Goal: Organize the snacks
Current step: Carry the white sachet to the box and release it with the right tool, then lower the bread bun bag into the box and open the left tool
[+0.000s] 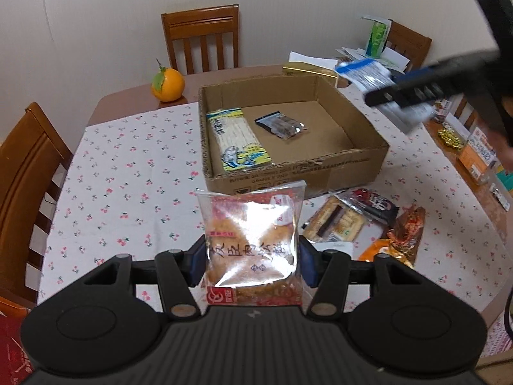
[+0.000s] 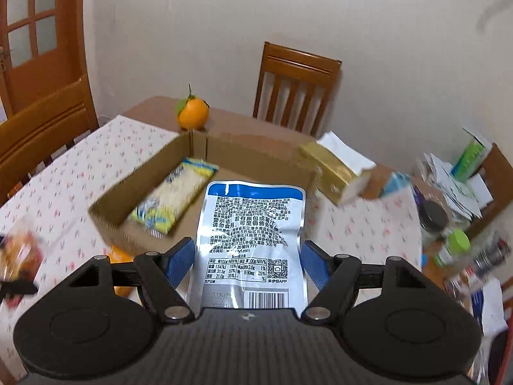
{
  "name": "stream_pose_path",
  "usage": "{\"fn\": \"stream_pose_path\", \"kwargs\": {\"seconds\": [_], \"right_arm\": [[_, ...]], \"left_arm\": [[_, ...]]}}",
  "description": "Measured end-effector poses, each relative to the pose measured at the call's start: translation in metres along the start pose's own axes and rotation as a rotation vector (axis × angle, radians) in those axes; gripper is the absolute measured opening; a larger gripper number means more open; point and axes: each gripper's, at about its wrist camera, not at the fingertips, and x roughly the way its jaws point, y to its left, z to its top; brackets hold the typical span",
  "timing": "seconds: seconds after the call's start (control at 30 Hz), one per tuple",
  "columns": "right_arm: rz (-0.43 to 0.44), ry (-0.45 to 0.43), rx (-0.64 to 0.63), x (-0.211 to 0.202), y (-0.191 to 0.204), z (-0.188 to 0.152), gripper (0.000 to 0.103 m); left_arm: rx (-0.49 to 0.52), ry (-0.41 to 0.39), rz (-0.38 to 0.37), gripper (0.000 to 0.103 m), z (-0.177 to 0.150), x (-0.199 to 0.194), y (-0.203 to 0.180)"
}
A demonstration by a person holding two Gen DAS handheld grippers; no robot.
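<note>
— Closest to the left wrist camera, what sits between the blue pads?

— One clear bun packet [image 1: 253, 243] with red print. The left gripper [image 1: 253, 258] is clamped on its lower half, and the packet stands upright above the cherry-print tablecloth [image 1: 128, 192], just short of the cardboard box [image 1: 288, 173].

— And the other hand?

— From its own camera, the right gripper [image 2: 248, 264] grips a silver-and-blue pouch [image 2: 253, 224] by its sides, printed back facing the lens. The pouch hangs over the near right part of the box [image 2: 105, 211]. From the left view that same gripper [image 1: 413, 91] comes in from the upper right, blurred, above the box's far right corner, pouch [image 1: 368, 73] pinched in it.

— What is already in the box?

— Two things: a long yellow-and-blue noodle packet [image 1: 237, 139] lying along the left wall, and a small dark packet [image 1: 282, 125] near the middle of the floor, apart from it.

— Anything left on the cloth?

— Several loose snack packets [image 1: 362, 218] lie heaped just right of the box's near corner. An orange with a leaf [image 1: 167, 84] rests on bare table beyond the box's far left corner, and wooden chairs [image 1: 202, 38] ring the table.
</note>
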Motion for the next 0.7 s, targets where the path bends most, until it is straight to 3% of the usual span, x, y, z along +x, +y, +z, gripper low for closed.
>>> {"fn": "stream_pose_path", "kwargs": {"seconds": [0.27, 0.6, 0.7], "right_arm": [[0.010, 0.008, -0.007, 0.063, -0.003, 0.048, 0.077], [-0.009, 0.051, 0.009, 0.134, -0.017, 0.072, 0.078], [-0.012, 0.062, 0.010, 0.140, -0.018, 0.070, 0.090]], "left_arm": [[-0.043, -0.004, 0.029, 0.055, 0.008, 0.006, 0.020], [-0.071, -0.010, 0.047, 0.055, 0.021, 0.010, 0.028], [-0.069, -0.008, 0.041, 0.055, 0.023, 0.011, 0.025]]}}
